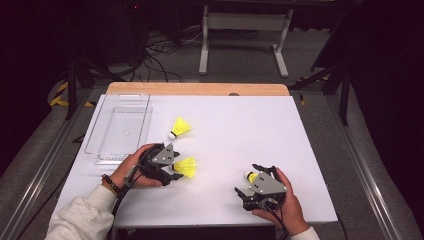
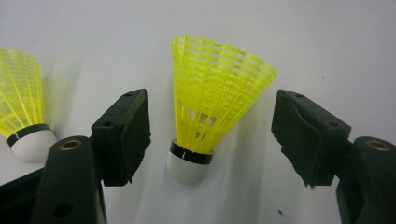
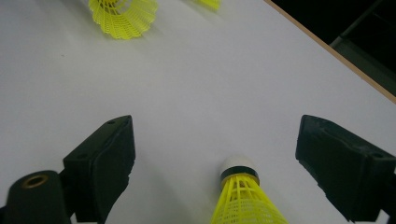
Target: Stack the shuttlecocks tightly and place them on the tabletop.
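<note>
Three yellow shuttlecocks with white cork tips lie on the white table (image 1: 235, 125). The middle shuttlecock (image 1: 185, 166) lies between the open jaws of my left gripper (image 1: 173, 168), untouched. In the left gripper view this shuttlecock (image 2: 212, 102) has its cork toward the camera, and the left gripper (image 2: 212, 135) has a gap on both sides. A second shuttlecock (image 1: 180, 127) lies just beyond it, alone. My right gripper (image 1: 250, 180) stands open around the third shuttlecock (image 1: 251, 176). In the right gripper view that shuttlecock (image 3: 240, 196) points its cork away, between the spread jaws of the right gripper (image 3: 224, 144).
A clear plastic tray (image 1: 120, 127) with nothing visible inside sits at the table's back left. A wooden strip (image 1: 197, 89) runs along the far edge. Bare white surface lies between the two grippers and across the right half.
</note>
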Tool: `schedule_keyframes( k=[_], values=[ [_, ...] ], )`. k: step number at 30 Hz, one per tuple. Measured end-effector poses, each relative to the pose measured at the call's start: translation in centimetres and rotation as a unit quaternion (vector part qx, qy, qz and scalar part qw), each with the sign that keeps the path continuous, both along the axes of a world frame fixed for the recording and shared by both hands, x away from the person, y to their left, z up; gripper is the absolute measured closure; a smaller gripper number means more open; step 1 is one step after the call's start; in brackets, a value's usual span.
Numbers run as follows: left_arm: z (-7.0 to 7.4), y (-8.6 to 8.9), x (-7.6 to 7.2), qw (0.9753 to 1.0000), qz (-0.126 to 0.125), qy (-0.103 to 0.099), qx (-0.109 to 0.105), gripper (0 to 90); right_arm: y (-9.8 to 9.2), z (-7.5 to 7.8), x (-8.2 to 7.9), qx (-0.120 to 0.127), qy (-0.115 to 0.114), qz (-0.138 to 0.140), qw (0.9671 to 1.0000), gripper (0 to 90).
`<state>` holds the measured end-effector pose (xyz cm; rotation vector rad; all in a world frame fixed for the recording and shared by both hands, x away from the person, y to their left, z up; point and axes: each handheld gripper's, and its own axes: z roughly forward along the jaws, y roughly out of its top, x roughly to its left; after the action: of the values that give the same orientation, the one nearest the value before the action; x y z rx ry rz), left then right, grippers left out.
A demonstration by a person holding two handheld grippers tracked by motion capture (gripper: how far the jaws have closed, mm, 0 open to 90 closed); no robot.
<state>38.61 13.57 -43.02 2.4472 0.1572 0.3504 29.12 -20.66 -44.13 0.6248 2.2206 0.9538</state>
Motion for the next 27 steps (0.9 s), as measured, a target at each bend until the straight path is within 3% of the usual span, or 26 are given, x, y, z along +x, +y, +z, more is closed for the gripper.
schedule_keyframes(
  k=[16, 20, 24, 26, 27],
  values=[
    [2.0, 2.0, -1.7, 0.9979, 0.011, -0.046, -0.045, 26.5, 0.0, 0.2, 0.0, 0.008, -0.004, -0.004, 1.0000, 13.1],
    [2.3, 2.7, -2.2, 0.9965, 0.019, -0.057, -0.057, 25.7, 0.1, 0.3, -0.1, 0.015, -0.003, -0.004, 0.9999, 13.0],
    [2.4, 3.4, -2.7, 0.9941, 0.034, -0.073, -0.072, 21.6, -0.2, 0.4, 0.0, 0.024, -0.005, -0.010, 0.9996, 12.6],
    [2.5, 4.0, -3.2, 0.9913, 0.044, -0.088, -0.088, 20.1, -0.4, 0.6, 0.0, 0.033, -0.004, -0.013, 0.9993, 12.5],
    [2.5, 4.0, -3.2, 0.9913, 0.044, -0.088, -0.088, 19.8, -0.4, 0.6, 0.0, 0.033, -0.004, -0.013, 0.9993, 12.5]
  ],
)
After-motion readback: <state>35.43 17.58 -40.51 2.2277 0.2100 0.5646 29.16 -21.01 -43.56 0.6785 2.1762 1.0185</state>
